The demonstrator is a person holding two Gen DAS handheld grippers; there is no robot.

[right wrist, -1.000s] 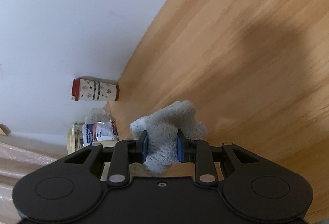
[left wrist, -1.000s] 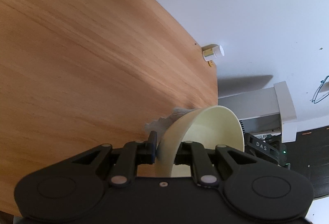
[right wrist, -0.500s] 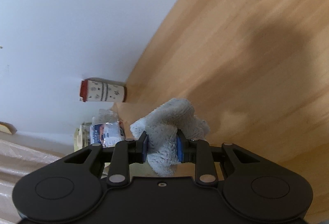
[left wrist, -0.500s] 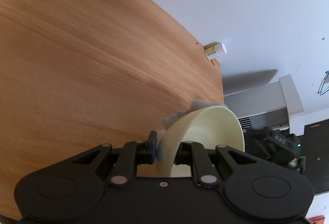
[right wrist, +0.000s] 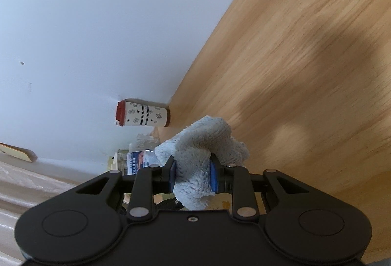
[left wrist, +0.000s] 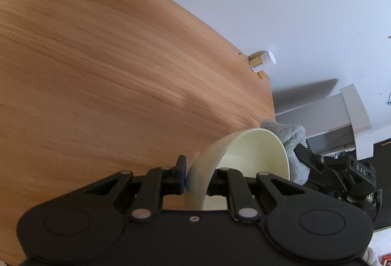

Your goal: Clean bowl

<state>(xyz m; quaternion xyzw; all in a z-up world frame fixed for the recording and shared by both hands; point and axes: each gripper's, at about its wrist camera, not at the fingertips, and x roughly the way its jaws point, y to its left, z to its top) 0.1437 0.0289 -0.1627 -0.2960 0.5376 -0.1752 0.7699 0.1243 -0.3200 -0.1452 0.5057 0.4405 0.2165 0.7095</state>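
The bowl [left wrist: 251,158] is pale cream, smooth and plain, tipped on its side so its open mouth faces to the right of the left gripper [left wrist: 199,175], whose jaws are clamped on its wall, one finger outside and one inside. The cloth [right wrist: 202,156] is a light grey, fluffy terry rag, bunched into a lump and pinched between the fingers of the right gripper [right wrist: 193,176], with its folds bulging ahead of the fingertips and a tail hanging behind them. Seen from the left gripper, the cloth sits just beyond the bowl's far right rim, touching or nearly touching it.
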